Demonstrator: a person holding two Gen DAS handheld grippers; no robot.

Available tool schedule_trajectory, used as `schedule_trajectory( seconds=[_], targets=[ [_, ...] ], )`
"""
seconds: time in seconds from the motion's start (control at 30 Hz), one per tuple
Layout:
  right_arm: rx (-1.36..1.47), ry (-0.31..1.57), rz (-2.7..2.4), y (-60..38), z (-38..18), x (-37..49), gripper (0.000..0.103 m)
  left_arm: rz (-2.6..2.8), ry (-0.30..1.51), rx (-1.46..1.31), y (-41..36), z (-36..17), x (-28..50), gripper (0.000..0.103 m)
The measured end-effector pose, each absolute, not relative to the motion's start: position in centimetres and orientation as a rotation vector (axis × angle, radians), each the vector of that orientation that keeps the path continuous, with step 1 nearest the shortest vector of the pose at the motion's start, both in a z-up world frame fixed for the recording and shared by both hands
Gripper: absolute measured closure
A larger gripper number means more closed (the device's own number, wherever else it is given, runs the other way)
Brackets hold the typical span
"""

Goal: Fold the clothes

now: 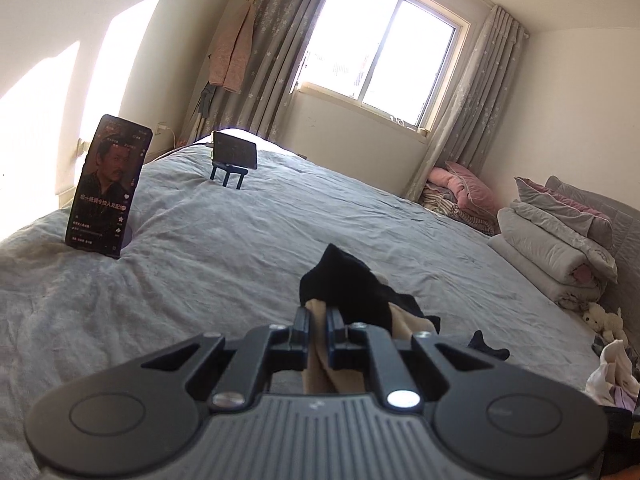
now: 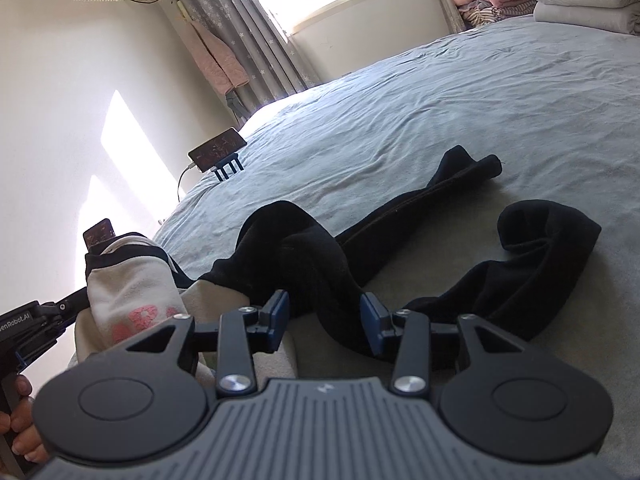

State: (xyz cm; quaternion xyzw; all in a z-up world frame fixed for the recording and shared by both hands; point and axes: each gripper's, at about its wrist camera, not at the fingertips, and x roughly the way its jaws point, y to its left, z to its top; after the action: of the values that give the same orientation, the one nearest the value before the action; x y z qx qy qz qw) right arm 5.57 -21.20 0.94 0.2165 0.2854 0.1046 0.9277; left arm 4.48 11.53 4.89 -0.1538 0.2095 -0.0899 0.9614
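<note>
Writing: I read "enRobot.AI" on the left gripper [image 2: 60,312] body; its first letters are cut off.
Left fingers: clamped on the black, beige-lined garment [image 1: 352,296].
Right gripper [image 2: 324,316]: fingers apart, garment between, pads clear.
Unclear: phone [image 1: 106,188] caption unreadable.
Surroundings: grey bed [image 1: 280,236], folded quilts [image 1: 552,248].

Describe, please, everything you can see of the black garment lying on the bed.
The black garment looks like soft, thick leggings with a beige lining. It lies twisted and unfolded on the grey-blue bedsheet, one leg stretching away, another looping to the right. The left gripper is shut on one end, showing the lining. The right gripper stands open astride a middle fold, pads not pressing.
</note>
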Motion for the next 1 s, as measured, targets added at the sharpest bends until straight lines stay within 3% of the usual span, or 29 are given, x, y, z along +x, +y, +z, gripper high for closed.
schedule_trajectory(
  seconds=[0.83,0.9,0.97,1.0],
  targets=[
    [0.469,0.595,0.402,-13.6,0.9,8.4,0.059,-0.187,0.598,-0.245,13.7,1.5,3.8,0.095],
    [0.457,0.602,0.384,-13.0,0.4,8.9,0.066,-0.192,0.608,-0.236,13.7,1.3,3.8,0.095],
    [0.450,0.599,0.357,-13.0,0.1,9.0,0.092,-0.196,0.617,-0.228,13.6,1.1,3.8,0.095],
    [0.450,0.595,0.341,-13.1,0.0,9.0,0.093,-0.198,0.617,-0.229,13.6,1.1,3.8,0.095]
  ],
)
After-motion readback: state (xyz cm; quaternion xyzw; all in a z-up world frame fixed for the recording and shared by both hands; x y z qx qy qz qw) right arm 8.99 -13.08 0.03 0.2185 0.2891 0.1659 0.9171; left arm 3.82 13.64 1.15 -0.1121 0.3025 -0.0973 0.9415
